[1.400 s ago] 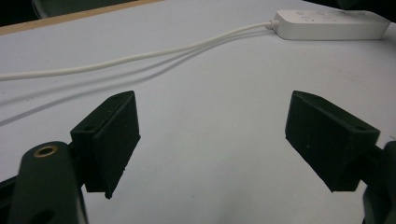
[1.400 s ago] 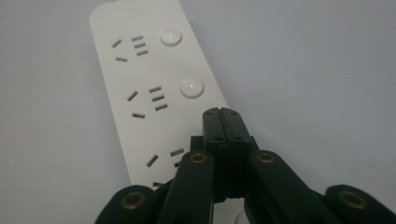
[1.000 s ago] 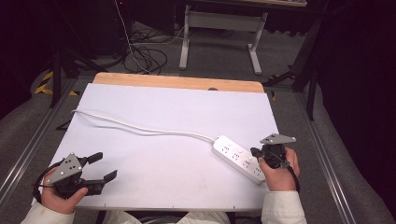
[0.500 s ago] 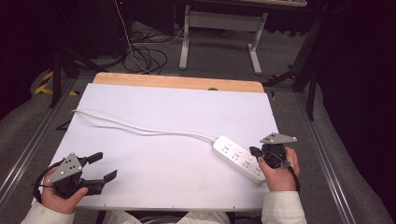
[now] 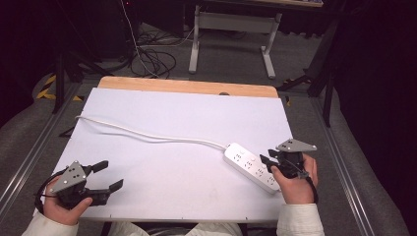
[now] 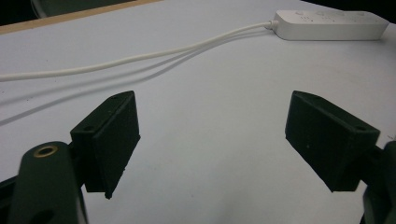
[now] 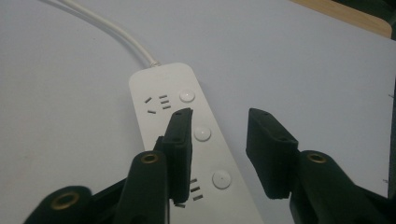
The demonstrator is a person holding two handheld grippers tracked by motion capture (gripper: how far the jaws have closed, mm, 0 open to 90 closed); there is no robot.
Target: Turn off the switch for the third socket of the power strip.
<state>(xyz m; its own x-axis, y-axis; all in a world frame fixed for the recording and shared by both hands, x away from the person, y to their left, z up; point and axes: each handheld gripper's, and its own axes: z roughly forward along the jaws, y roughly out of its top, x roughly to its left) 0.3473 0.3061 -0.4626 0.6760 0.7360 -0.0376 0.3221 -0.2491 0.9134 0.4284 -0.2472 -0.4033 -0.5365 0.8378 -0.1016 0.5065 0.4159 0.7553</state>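
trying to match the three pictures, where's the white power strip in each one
High view: the power strip lies slanted at the table's lower right, under the right tool.
Left gripper view: the strip is at the top right, far off.
Right gripper view: the strip runs from centre to bottom, beneath the parted jaws.
Shared landmark: its white cord.

- The white table top [image 5: 162, 162] lies bare between the left gripper [image 5: 105, 177] and the power strip [image 5: 248, 166]: open passage there.
- The white cord [image 5: 147, 135] crosses the middle from the left edge to the strip, a low line to clear.
- Behind the cord, the far half is free up to the wooden edge [image 5: 187, 86].
- The right gripper [image 5: 269, 162] hangs over the strip's near end.
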